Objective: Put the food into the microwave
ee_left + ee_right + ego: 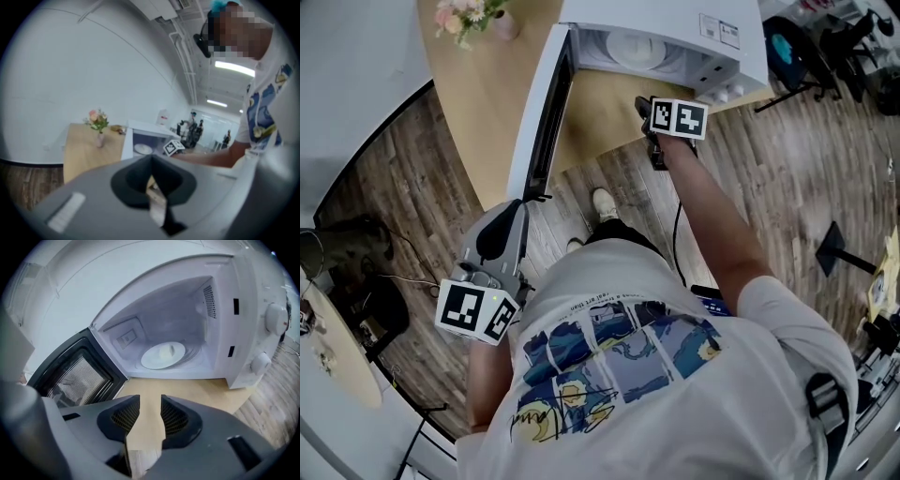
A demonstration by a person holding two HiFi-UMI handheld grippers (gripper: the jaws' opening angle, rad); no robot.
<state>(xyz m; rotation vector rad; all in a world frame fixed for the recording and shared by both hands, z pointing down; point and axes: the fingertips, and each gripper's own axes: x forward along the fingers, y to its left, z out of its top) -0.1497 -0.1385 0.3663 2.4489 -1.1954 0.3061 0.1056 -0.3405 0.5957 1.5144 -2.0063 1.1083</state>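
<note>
The white microwave [712, 33] stands on a wooden table [483, 103] with its door [546, 112] swung wide open to the left. Inside, a white plate [164, 355] holds a pale piece of food [165, 351]; the plate [143, 149] also shows in the left gripper view. My right gripper [150, 401] is open just in front of the cavity, above the table edge, with nothing between its jaws. In the head view the right gripper [643, 103] points at the opening. My left gripper [508, 208] hangs low beside the door's near end, with jaws that look shut and empty [151, 160].
A vase of flowers [476, 17] stands at the table's far left. The microwave's knobs [275, 319] are on its right side. A black stand [839, 248] and chairs [811, 47] are on the wooden floor to the right, a round table [337, 361] to the left.
</note>
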